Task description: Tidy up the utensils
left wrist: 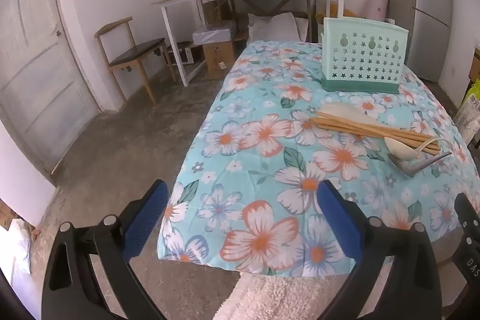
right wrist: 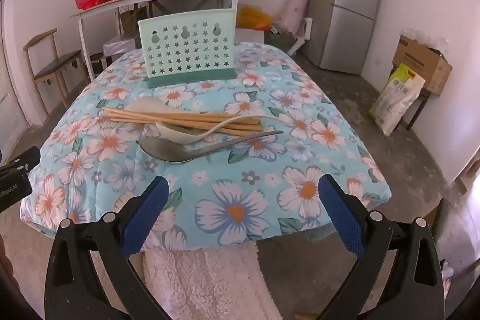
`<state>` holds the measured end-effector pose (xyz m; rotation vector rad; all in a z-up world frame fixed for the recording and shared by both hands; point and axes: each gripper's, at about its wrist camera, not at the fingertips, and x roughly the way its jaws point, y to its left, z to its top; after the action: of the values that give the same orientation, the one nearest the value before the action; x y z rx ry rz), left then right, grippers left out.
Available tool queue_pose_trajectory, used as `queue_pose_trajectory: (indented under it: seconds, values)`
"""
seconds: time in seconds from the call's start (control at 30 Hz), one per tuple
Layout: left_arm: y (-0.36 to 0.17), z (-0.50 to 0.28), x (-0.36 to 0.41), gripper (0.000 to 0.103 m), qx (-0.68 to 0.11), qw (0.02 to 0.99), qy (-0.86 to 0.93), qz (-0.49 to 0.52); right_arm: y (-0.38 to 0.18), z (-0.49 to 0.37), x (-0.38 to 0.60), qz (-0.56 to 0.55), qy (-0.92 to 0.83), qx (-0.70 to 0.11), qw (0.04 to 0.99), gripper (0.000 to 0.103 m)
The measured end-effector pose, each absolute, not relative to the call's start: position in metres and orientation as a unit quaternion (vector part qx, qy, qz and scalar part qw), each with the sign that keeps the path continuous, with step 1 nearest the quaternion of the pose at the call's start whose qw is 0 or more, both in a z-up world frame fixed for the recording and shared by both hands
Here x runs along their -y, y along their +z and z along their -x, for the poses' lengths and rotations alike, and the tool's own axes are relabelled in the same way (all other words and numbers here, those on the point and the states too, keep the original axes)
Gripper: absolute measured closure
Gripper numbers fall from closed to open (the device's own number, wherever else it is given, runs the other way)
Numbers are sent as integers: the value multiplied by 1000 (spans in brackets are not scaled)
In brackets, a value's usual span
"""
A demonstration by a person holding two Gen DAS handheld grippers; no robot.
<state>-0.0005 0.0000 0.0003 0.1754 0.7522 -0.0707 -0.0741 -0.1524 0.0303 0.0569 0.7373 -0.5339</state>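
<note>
Trouble is likely lurking in the pile itself: the wooden chopsticks [right wrist: 183, 118] are lying bunched and crossing over the white spoon [right wrist: 192, 134], with a flat white scoop [right wrist: 147, 107] partly under them and the metal spoon [right wrist: 186, 150] touching the white one, so a grab at any one piece is probably dragging or rolling its neighbours across the soft floral cloth [right wrist: 240, 200], and thin sticks are liable to be slipping out from between wide pads. Both tools are sitting wide apart at the jaws and gripping nothing. The right gripper [right wrist: 240, 209] is hovering over the near edge of the cloth, with the pile lying straight ahead of it and the mint perforated holder [right wrist: 189, 50] standing upright beyond the pile. The left gripper [left wrist: 240, 212] is hanging near the cloth's near left corner, and for it the chopsticks [left wrist: 372, 129], spoons and holder [left wrist: 363, 59] are lying ahead and off to its right, well apart from its fingers.
</note>
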Motion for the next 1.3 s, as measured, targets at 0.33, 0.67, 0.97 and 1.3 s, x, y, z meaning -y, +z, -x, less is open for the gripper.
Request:
queue_pose_trajectory:
  seconds: [0.33, 0.67, 0.97, 1.3]
  values:
    - [1, 1, -3, 6, -366, 927, -40, -75, 27, 70, 153, -30, -254, -353, 900, 8]
    - [15, 11, -15, 6, -360, 929, -44, -76, 38, 84, 152, -30, -258, -343, 902, 8]
    - [14, 9, -12, 6, -361, 929, -42, -76, 38, 86, 152, -30, -258, -343, 903, 8]
    - [12, 4, -18, 6, -365, 928, -33, -68, 38, 87, 153, -30, -258, -343, 903, 8]
